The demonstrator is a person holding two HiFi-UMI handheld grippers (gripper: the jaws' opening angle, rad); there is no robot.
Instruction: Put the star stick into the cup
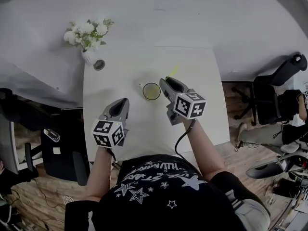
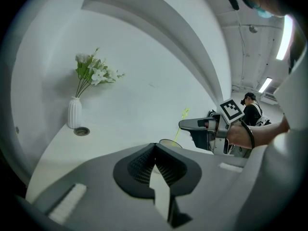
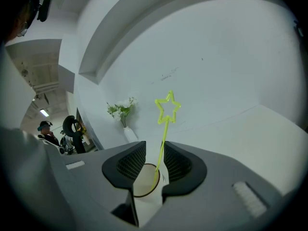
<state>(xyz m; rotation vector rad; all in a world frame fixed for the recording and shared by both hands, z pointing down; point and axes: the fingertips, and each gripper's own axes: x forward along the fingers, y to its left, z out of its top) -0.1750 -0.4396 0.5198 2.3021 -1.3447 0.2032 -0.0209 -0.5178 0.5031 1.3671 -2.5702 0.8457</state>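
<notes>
A yellow-green star stick (image 3: pixel 168 108) stands tilted in the cup (image 3: pixel 143 181), star end up. The stick's shaft runs between the pads of my right gripper (image 3: pixel 154 150), which stands open with a gap on each side. In the head view the cup (image 1: pixel 151 91) sits mid-table, the stick (image 1: pixel 172 71) leans back right from it, and the right gripper (image 1: pixel 162 82) is just right of the rim. My left gripper (image 1: pixel 122 102) hovers left of the cup, and its pads meet with nothing between them (image 2: pixel 155 147). From the left gripper view the cup (image 2: pixel 170 143) and stick (image 2: pixel 183 114) show ahead.
A white vase of flowers (image 1: pixel 89 57) and a small round grey object (image 1: pixel 99 64) stand at the white table's (image 1: pixel 202 81) far left corner. A wall runs behind the table. Dark office chairs (image 1: pixel 274 95) stand on the floor to the right.
</notes>
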